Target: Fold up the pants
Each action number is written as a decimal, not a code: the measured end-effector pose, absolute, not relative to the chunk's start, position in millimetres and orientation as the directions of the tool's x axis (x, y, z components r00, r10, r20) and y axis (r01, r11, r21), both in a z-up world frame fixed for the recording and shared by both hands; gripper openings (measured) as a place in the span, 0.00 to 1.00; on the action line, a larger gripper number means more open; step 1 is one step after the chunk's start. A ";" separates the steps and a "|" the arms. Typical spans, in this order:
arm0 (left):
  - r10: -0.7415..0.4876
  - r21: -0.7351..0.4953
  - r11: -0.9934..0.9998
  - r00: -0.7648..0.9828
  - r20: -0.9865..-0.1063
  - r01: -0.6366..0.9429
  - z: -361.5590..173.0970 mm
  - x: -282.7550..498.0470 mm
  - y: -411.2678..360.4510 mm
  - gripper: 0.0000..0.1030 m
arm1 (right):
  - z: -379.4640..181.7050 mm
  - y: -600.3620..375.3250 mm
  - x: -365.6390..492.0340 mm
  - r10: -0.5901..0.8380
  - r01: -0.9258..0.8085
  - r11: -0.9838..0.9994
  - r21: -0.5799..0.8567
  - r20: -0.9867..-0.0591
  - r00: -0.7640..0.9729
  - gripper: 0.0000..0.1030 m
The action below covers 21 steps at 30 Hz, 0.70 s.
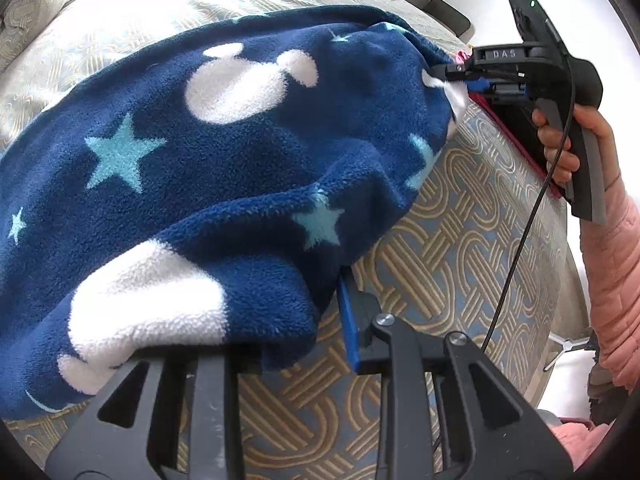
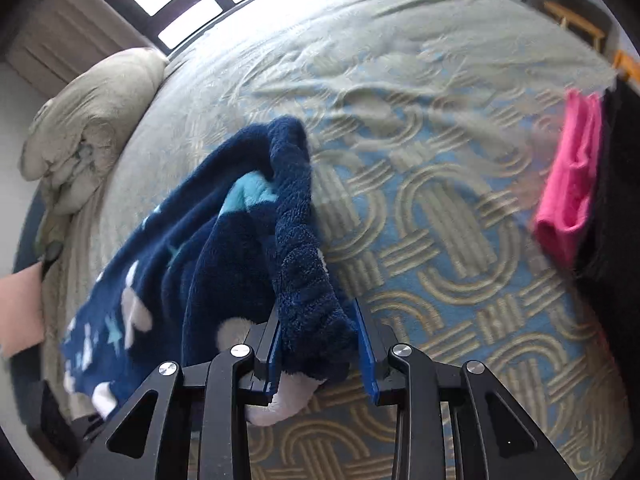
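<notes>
One pair of navy fleece pants point(image 1: 224, 168), star and white-blob print, is draped over the bedspread point(image 1: 460, 240), held at two ends. Left gripper point(image 1: 304, 320) is clenched on fabric at 6 o'clock in its view. Right gripper point(image 2: 320, 344) is clamped on the ribbed edge; in the left view it sits at 2 o'clock. Bedspread: blue-beige interlocking loops. One pillow point(image 2: 88, 120) at 10 o'clock, one pink garment point(image 2: 572, 184) at 3 o'clock in the right view. Window behind.
</notes>
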<state>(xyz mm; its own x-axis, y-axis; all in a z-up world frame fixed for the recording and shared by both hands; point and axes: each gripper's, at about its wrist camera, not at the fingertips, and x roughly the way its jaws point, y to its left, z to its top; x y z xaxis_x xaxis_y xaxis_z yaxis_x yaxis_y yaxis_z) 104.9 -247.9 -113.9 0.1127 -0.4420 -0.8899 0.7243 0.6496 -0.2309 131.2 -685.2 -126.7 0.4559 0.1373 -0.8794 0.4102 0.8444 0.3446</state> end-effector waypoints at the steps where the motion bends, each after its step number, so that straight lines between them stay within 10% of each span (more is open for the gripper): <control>1: -0.446 -0.233 0.644 0.110 -0.888 0.729 -111.9 103.1 -248.5 0.28 | -121.7 -683.5 129.5 0.114 0.406 0.854 0.325 -0.879 0.463 0.24; 7: -0.440 -0.214 0.627 0.114 -0.891 0.749 -111.6 94.6 -256.2 0.28 | -122.0 -691.4 121.0 -0.025 0.405 0.899 0.168 -0.903 0.429 0.21; 15: -0.422 -0.184 0.641 0.142 -0.895 0.745 -114.8 87.9 -264.5 0.28 | -110.3 -697.3 91.5 -0.053 0.414 0.898 0.151 -0.896 0.441 0.44; 21: -0.415 -0.165 0.652 0.166 -0.895 0.740 -108.5 78.7 -263.9 0.47 | -87.9 -676.5 84.4 -0.173 0.397 0.918 0.024 -0.875 0.452 0.44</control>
<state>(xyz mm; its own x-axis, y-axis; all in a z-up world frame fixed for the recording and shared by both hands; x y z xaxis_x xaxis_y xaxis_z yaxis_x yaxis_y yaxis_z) 78.7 -263.9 -108.5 0.1660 -0.4147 -0.8947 0.7401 0.6519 -0.1649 84.4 -676.5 -87.9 0.4521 -0.1731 -0.8750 0.3970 0.9175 0.0236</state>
